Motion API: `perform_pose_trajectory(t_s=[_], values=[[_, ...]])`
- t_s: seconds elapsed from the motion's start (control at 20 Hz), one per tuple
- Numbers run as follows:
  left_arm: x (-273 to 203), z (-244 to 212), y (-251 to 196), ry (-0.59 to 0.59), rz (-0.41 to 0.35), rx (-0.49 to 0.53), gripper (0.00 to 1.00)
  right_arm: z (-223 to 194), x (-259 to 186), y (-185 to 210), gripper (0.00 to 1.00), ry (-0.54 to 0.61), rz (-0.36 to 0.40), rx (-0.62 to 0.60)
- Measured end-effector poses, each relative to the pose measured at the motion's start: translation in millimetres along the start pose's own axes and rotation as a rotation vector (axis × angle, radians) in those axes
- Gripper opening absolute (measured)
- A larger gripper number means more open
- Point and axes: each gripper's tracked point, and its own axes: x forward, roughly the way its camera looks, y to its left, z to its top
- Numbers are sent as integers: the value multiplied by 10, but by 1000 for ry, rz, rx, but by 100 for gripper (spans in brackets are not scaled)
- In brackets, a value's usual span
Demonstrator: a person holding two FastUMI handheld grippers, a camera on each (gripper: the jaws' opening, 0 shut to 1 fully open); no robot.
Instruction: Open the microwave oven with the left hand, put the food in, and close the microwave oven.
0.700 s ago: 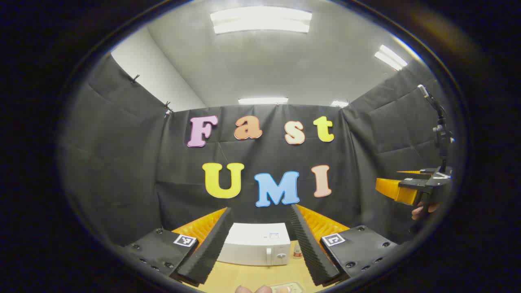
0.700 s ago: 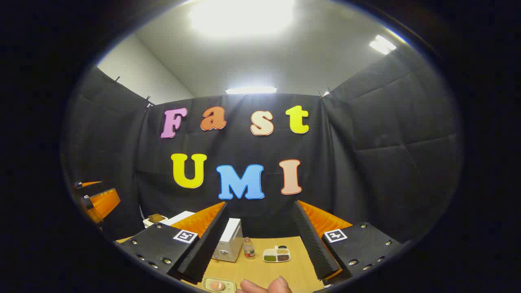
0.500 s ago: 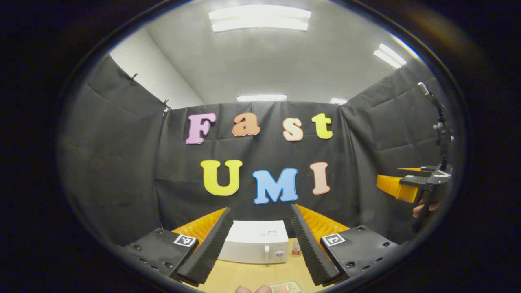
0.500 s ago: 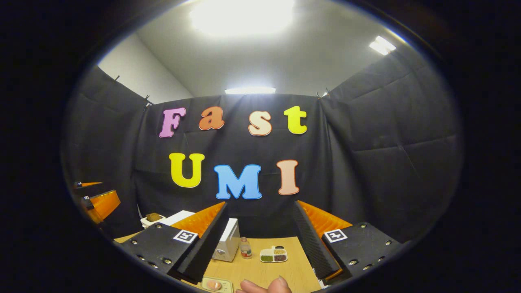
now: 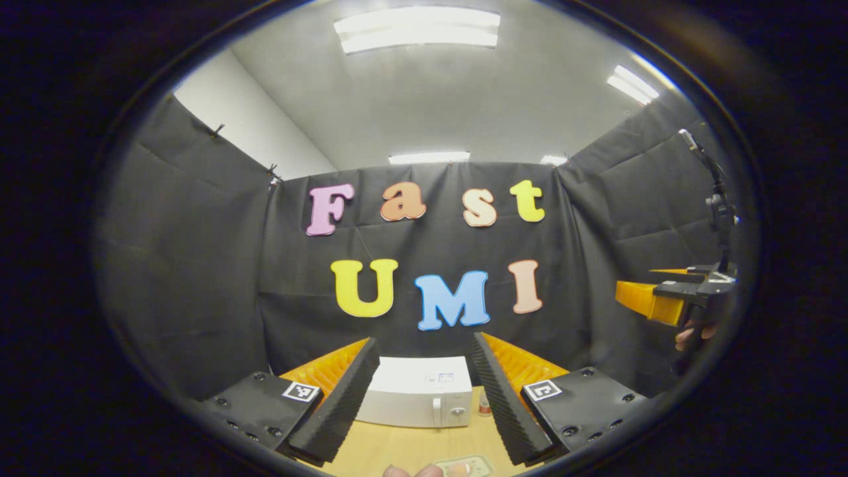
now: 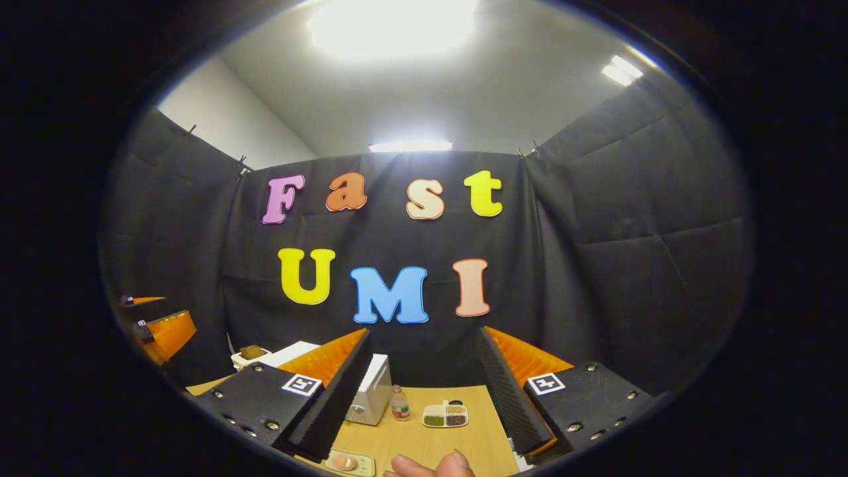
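Black cloth walls close in a wooden desk [image 6: 424, 440]. At its far edge stands the white microwave [image 5: 417, 400], door shut, with a small bottle [image 6: 398, 404] and a divided dish [image 6: 445, 415] to its right. Near the front edge lies the tray of food [image 6: 344, 462]. Both the left claw [image 5: 421, 397] and the right claw [image 6: 421, 397] hang above the desk, spread wide, holding and touching nothing.
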Motion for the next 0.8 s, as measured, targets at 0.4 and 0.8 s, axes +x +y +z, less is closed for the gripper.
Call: perform_pose_trajectory(t_s=[0.4, 0.8], values=[[62, -215, -345, 57, 23, -6, 93, -131, 68, -255, 97, 20, 35, 15], [425, -805, -382, 150, 14, -56, 94, -370, 298, -300, 100, 41, 19, 52]])
